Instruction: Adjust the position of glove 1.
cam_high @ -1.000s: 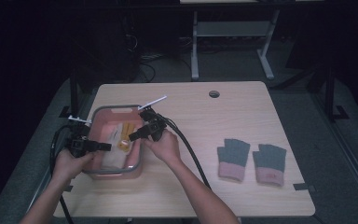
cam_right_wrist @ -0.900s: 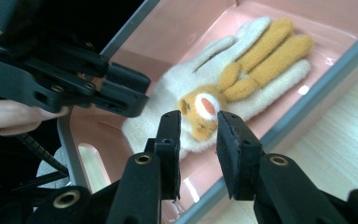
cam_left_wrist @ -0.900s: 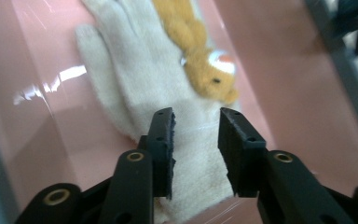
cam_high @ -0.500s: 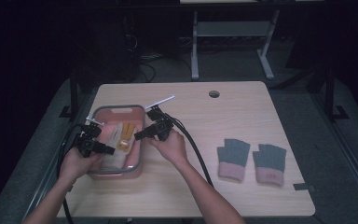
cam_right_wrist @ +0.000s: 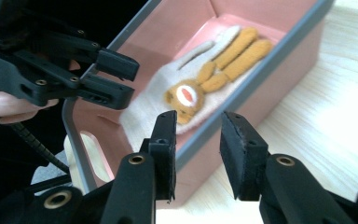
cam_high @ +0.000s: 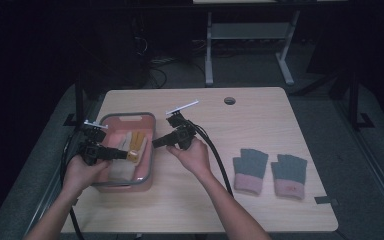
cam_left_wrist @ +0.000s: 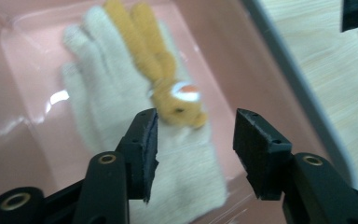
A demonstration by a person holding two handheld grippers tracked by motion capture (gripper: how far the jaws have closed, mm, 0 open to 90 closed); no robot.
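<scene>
Yellow glove now lying loose on the cream glove mid-left; left gripper just opened empty, right gripper backed off, open.

Gloves in bin, left

- Left gripper: its two black jaws stand apart, having just been opening; nothing is clamped between them.
- Pink plastic bin: holds a cream knitted glove lying flat, fingers pointing away from the jaws.
- Orange-yellow knitted glove: rests on top of the cream glove; an orange-and-white patch shows at its cuff.
- Light wooden desk: visible beyond the bin's grey rim.
</scene>
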